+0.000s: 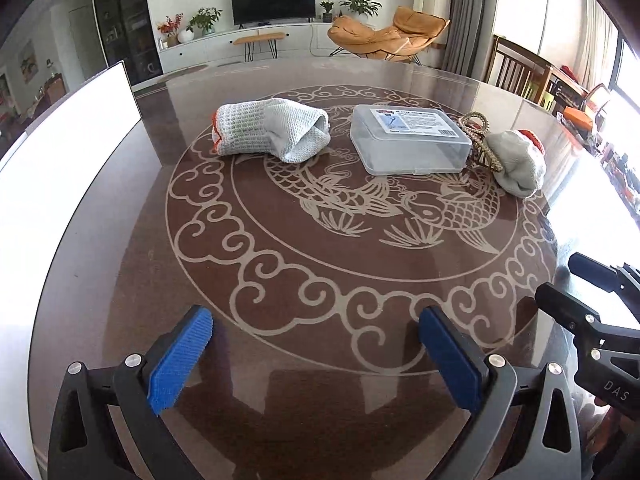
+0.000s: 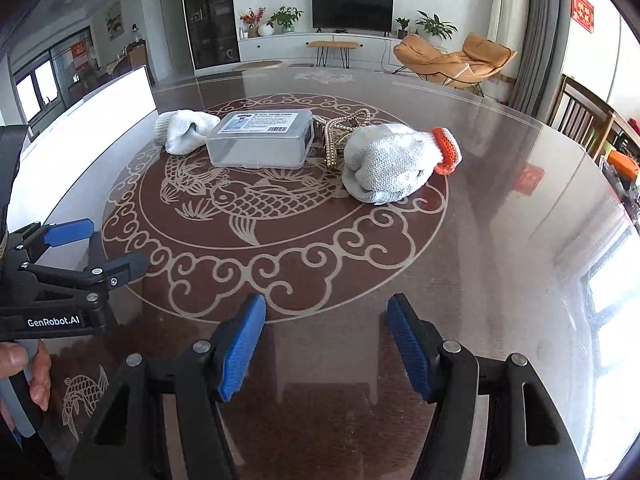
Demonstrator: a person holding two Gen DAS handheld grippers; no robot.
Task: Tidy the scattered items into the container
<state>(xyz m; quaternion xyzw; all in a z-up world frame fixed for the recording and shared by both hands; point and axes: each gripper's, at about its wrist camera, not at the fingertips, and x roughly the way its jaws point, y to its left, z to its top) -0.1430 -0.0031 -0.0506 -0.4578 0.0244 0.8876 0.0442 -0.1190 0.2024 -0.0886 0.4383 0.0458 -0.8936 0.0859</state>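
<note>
Approach step: both grippers' jaws gape wide and empty, so next the lidded plastic box [image 1: 408, 140] (2 knit gloves beside it) likely needs opening.

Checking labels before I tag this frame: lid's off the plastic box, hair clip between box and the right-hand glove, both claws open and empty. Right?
One thing is wrong: the plastic box has its lid on, label up, as the right wrist view shows. The rest holds: the hair clip sits between the box and the right-hand glove, and the left claw and right claw are open and empty.
</note>
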